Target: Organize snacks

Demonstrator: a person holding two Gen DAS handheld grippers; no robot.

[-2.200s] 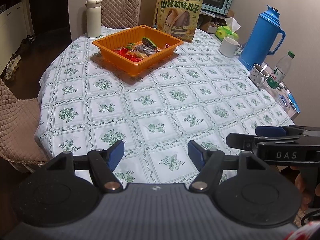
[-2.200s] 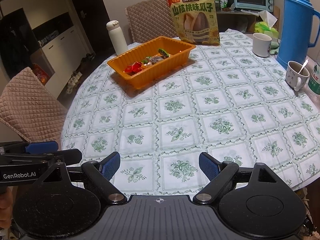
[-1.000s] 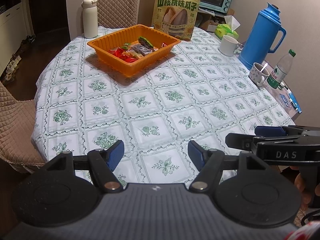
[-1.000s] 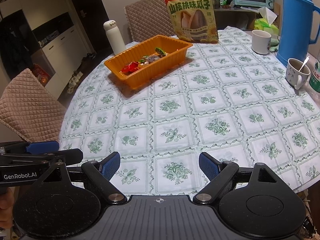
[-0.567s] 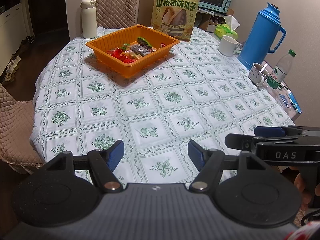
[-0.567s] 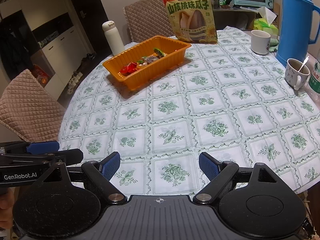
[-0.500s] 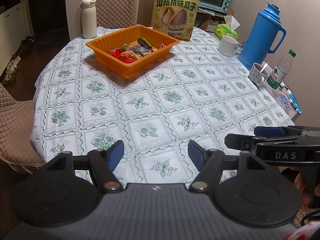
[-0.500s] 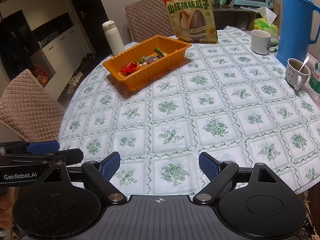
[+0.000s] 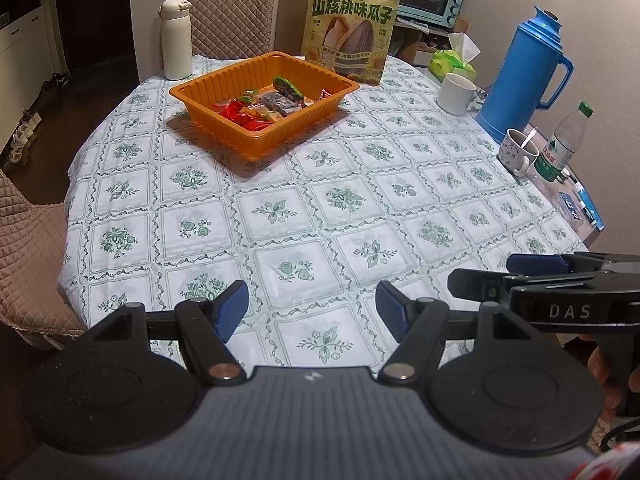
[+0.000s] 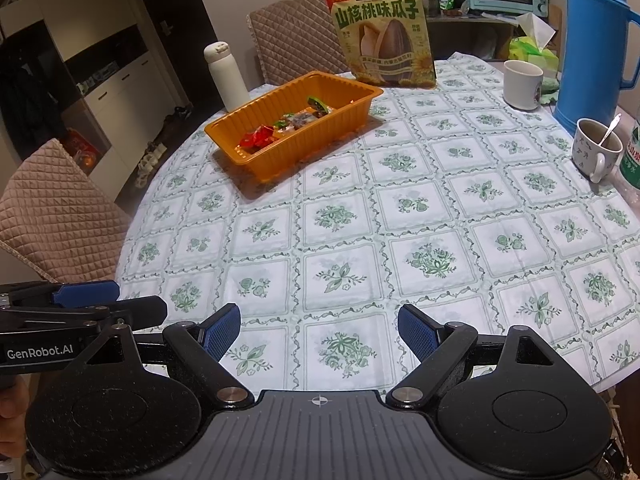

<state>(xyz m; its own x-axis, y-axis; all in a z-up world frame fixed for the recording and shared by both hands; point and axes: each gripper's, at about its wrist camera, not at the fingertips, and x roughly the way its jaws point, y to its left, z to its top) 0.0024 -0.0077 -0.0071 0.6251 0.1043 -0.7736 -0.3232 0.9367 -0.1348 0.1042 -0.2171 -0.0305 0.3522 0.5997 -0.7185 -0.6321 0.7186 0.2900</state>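
On floral tablecloth: orange snack tray.

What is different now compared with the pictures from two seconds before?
Both views have pulled back slightly from the orange tray, which sits a little higher and smaller in frame. Nothing was grasped or released. Left gripper and right gripper stay open and empty; the snacks remain in the tray.
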